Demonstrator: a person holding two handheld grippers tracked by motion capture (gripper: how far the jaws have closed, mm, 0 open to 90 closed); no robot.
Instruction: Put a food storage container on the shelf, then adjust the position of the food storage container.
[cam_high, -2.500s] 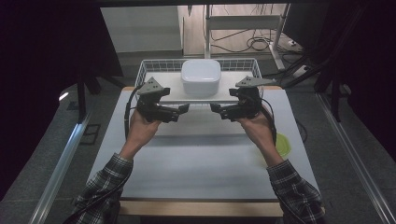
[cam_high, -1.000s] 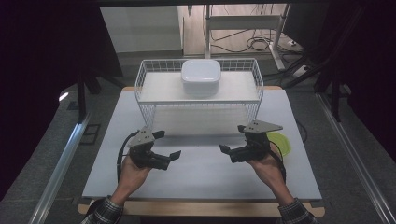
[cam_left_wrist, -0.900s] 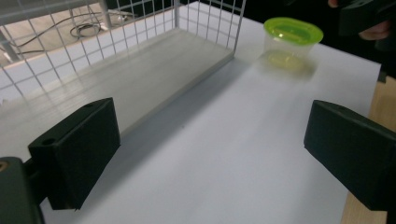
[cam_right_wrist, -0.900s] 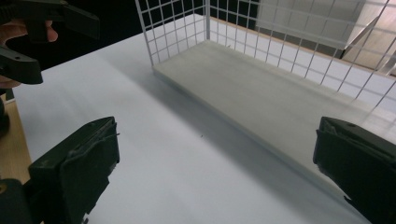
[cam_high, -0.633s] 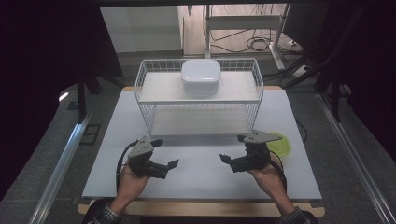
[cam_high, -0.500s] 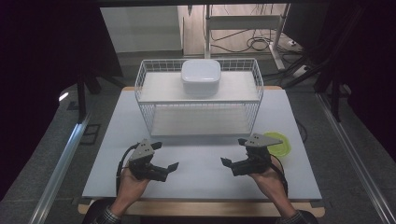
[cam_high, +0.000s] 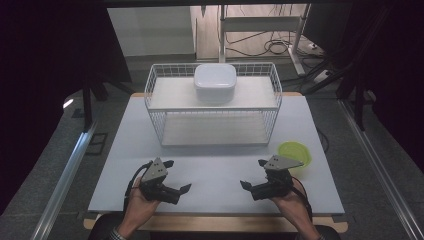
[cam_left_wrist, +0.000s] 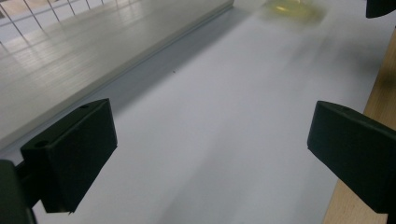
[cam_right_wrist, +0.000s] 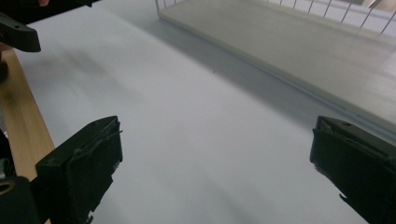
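Both of my grippers hover low over the front part of the white table (cam_high: 215, 160), facing each other with bare surface between them. My left gripper (cam_high: 176, 175) is open and holds nothing; in its own view my left gripper (cam_left_wrist: 210, 144) has its jaws spread wide over the table. My right gripper (cam_high: 252, 174) is open and empty too, and my right gripper (cam_right_wrist: 215, 163) shows the same wide gap. A white wire rack (cam_high: 155, 100) with two shelves stands at the back middle. A white lidded container (cam_high: 215, 82) sits on its top shelf.
A yellow-green bowl (cam_high: 295, 151) lies on the table just behind my right gripper, blurred in the left gripper view as the bowl (cam_left_wrist: 289, 9). The rack's lower shelf (cam_right_wrist: 303, 46) is bare. A wooden table edge (cam_high: 215, 222) runs along the front.
Both grippers have drawn back from just in front of the rack to the front edge of the table, staying open and empty. The rack, container and bowl have not moved.
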